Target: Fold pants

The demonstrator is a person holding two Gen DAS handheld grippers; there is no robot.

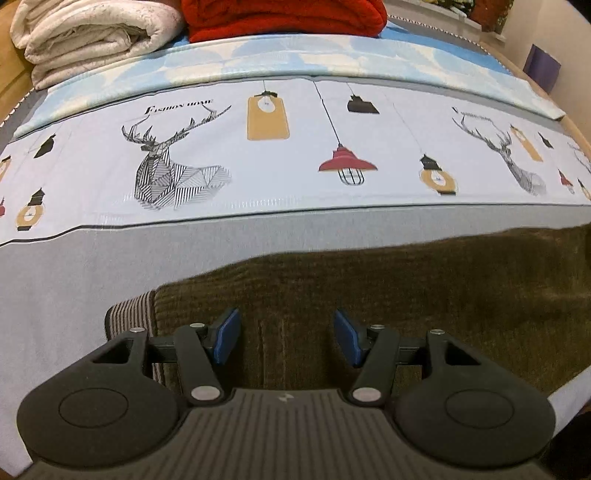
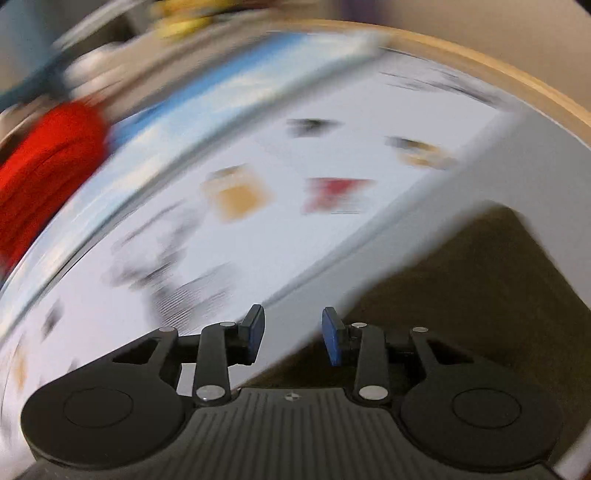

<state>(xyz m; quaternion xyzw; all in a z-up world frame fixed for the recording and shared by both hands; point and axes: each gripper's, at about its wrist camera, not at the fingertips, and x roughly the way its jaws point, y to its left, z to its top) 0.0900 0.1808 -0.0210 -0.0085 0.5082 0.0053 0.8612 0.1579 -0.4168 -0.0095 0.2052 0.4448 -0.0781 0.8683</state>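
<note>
Dark olive corduroy pants [image 1: 388, 288] lie flat on the bed, with a striped ribbed band [image 1: 127, 314] at their left end. My left gripper [image 1: 286, 334] hovers over that end, its blue pads [image 1: 227, 334] apart with nothing between them. In the blurred right wrist view, the same pants [image 2: 480, 280] fill the lower right. My right gripper [image 2: 293, 334] stands open above the pants' edge, with nothing held between its blue pads [image 2: 334, 341].
The bed sheet [image 1: 258, 155] is printed with deer and lamps. A folded white blanket [image 1: 88, 37] and a red blanket [image 1: 284, 18] lie at the far end. A wooden bed frame [image 2: 498, 70] borders the right side.
</note>
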